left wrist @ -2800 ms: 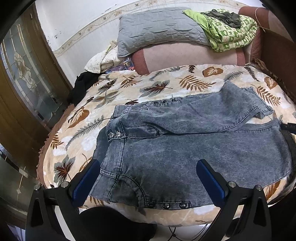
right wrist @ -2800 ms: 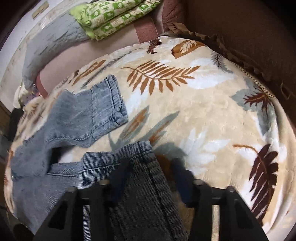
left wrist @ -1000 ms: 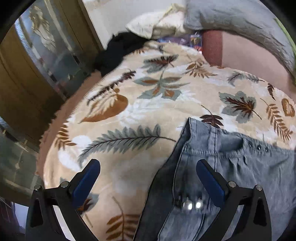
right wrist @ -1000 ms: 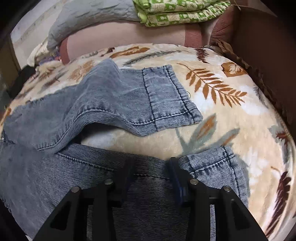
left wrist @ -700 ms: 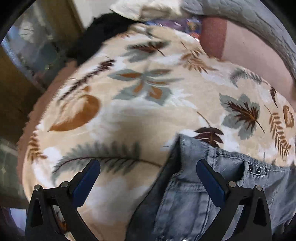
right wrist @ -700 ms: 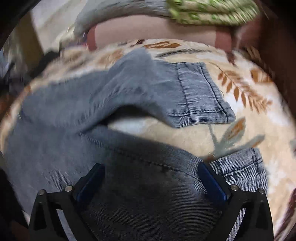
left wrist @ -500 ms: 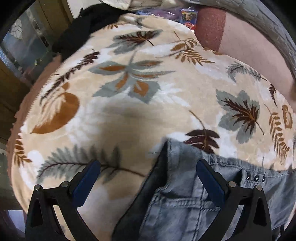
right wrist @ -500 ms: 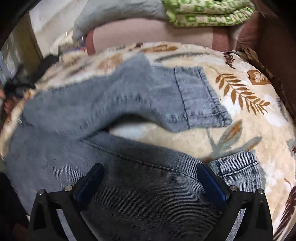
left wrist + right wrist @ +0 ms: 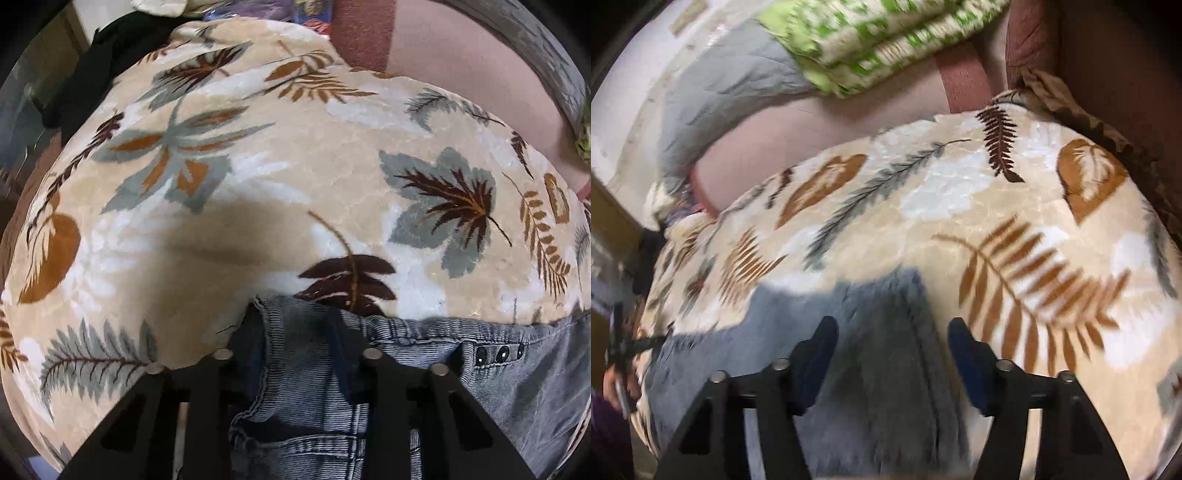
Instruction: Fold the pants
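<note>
- Bedroom setting: leaf-print blanket (image 9: 332,177) over the bed, taken as landmark for every place below; beyond its far edge, a pink bolster (image 9: 798,140), a grey quilted pillow (image 9: 727,85) and a folded green-patterned cloth (image 9: 871,33).
- Black garment (image 9: 110,55): off the blanket's far left corner.
- Pants (image 9: 480,387), grey-blue denim: lying on the near part of the blanket, waistband with a row of dark snaps toward the left gripper, a leg reaching toward the right one.
- Left gripper (image 9: 291,328): jaws have just been closing and now stand narrow, pinching the waistband corner at the pants' edge; denim bunches between the pads.
- Right gripper (image 9: 892,347): jaws half spread, having just been closing, with the blurred end of a pant leg lying between them; the pads do not appear to press on it yet.
- Step in hand, as judged: taking hold of the two ends of the far half of the pants ahead of a lengthwise fold.
- Next move, as judged: the right jaws need to finish nipping the leg cloth, then both hands lift together and carry that edge over the near half, keeping the denim taut so it lands flat.
</note>
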The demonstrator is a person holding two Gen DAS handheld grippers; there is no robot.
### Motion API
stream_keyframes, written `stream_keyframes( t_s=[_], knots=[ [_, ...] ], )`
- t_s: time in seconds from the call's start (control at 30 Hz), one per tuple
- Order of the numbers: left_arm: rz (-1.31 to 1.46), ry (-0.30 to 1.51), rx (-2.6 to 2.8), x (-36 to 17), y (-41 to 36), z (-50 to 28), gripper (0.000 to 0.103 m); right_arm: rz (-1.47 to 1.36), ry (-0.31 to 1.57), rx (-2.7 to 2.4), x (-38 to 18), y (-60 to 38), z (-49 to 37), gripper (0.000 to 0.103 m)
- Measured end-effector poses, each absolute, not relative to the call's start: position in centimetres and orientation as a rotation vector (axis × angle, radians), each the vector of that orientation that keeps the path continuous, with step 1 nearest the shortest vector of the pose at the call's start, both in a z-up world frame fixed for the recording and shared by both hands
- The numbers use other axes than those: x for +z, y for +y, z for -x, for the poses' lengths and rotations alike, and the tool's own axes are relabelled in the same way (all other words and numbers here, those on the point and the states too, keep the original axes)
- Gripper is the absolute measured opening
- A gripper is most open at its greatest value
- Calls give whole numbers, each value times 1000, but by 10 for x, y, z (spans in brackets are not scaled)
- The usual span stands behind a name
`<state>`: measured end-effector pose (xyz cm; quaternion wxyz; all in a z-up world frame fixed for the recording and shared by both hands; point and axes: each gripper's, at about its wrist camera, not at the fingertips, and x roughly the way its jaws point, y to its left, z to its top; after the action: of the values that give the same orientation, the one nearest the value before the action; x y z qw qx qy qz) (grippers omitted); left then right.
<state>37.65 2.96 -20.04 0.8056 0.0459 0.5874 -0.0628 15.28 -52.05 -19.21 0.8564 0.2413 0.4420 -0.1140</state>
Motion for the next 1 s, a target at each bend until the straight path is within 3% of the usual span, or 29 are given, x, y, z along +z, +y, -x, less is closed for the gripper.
stream_keyframes(
  t_s=[0.13, 0.2, 0.3, 0.33, 0.67, 1.0],
  knots=[
    [-112, 1252, -146, -201, 25, -377, 17, -508, 963, -302, -214, -534, -180, 63],
    [-118, 1249, -143, -201, 24, -377, 11, -503, 985, -328, -223, -537, -188, 57],
    [-139, 1246, -140, -201, 20, -377, 7, -477, 991, -319, -227, -531, -192, 40],
    [-141, 1245, -138, -200, 20, -378, 5, -481, 995, -285, -225, -527, -192, 20],
    [-89, 1149, -167, -147, 29, -355, 3, -498, 856, -237, -165, -512, -159, 15],
    [-66, 994, -256, -74, 54, -274, 3, -513, 701, -257, -100, -509, -51, 15]
  ],
)
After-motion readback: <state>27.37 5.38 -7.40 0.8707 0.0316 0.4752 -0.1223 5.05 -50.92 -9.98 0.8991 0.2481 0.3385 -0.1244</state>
